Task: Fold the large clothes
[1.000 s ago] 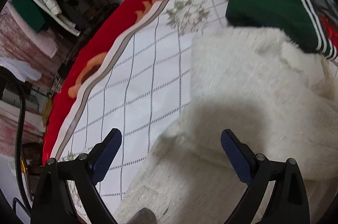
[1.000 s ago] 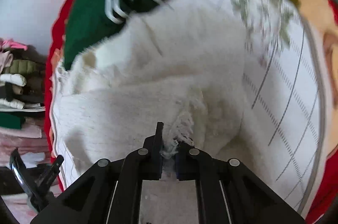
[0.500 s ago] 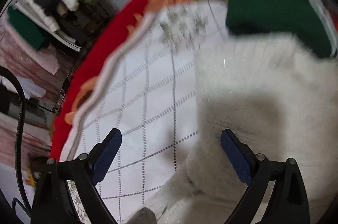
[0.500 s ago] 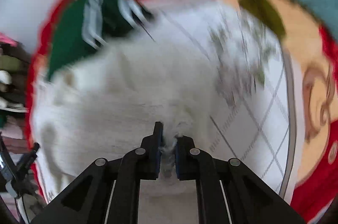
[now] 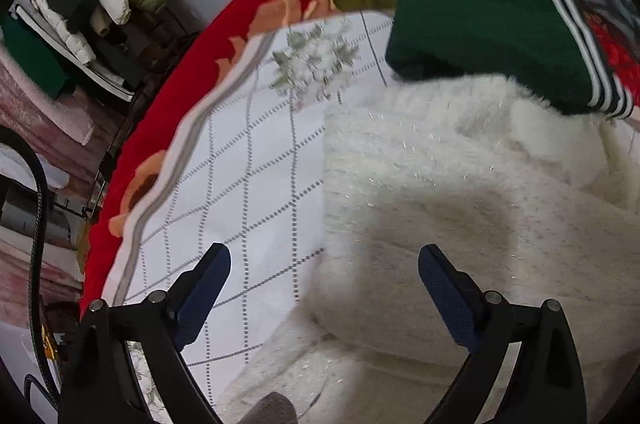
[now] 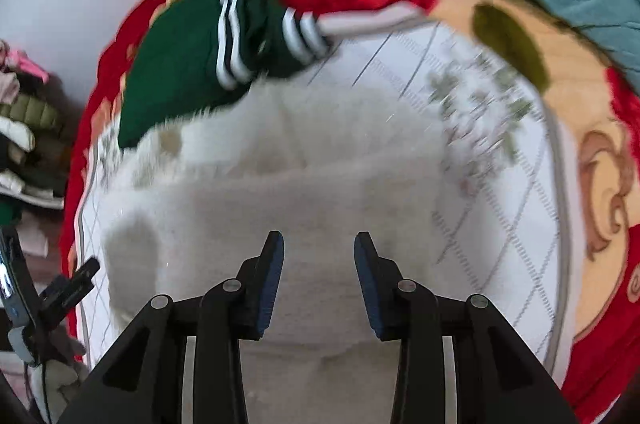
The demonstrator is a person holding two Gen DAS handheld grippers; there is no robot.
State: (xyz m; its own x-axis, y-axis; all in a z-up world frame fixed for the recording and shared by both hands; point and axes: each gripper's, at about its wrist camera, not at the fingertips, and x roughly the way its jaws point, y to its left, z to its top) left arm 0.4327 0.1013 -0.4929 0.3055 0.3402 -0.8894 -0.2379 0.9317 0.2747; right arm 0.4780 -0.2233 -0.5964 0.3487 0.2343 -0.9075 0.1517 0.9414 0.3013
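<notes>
While the fluffy white sweater point(image 6: 304, 183) is spread on the checked bed sheet point(image 5: 248, 183), here's how things are looking:

Change: the sweater edge that was pinched a second ago has been let go by the right gripper point(image 6: 319, 248); its jaws are opening, nothing is seen between them.
Left gripper point(image 5: 324, 264): held wide open above the sweater's left edge, nothing is gripped.
Meaning: a fold seems to have been laid down, so a new grab is probably needed next.
Sweater location: just in front of the folded green striped garment point(image 5: 492, 35), which is overlapped slightly at the far edge.
Hard to tell: the right view is blurred by motion; the sweater's near end is cut off by the frame, so fold neatness can't be judged.
</notes>
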